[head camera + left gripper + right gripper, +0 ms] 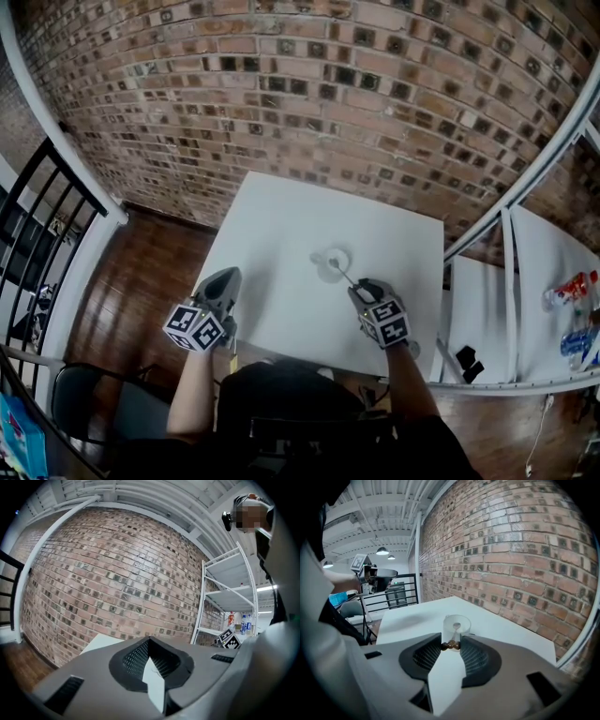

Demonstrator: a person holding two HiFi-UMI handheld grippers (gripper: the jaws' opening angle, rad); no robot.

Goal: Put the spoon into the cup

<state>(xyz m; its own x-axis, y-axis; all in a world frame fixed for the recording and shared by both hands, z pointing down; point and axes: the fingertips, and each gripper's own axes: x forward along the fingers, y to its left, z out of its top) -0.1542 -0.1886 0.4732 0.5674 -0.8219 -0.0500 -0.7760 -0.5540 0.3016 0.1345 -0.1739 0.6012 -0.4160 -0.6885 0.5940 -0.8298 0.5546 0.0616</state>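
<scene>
A clear cup [331, 262] stands near the middle of the white table [281, 216]. The spoon [343, 275] leans from it toward my right gripper [362, 287]. In the right gripper view that gripper [451, 645] is shut on the spoon's brown beaded handle [451, 644], and the spoon's bowl sits inside the cup [456, 624]. My left gripper [228, 276] hovers by the table's left edge, well away from the cup. Seen in its own view, the left gripper [149, 643] has its jaws together with nothing between them.
White shelving [511, 281] stands right of the table and carries bottles [568, 291]. A brick wall [309, 94] runs behind the table. A black railing [37, 216] and a chair [84, 398] are at the left, over a wooden floor.
</scene>
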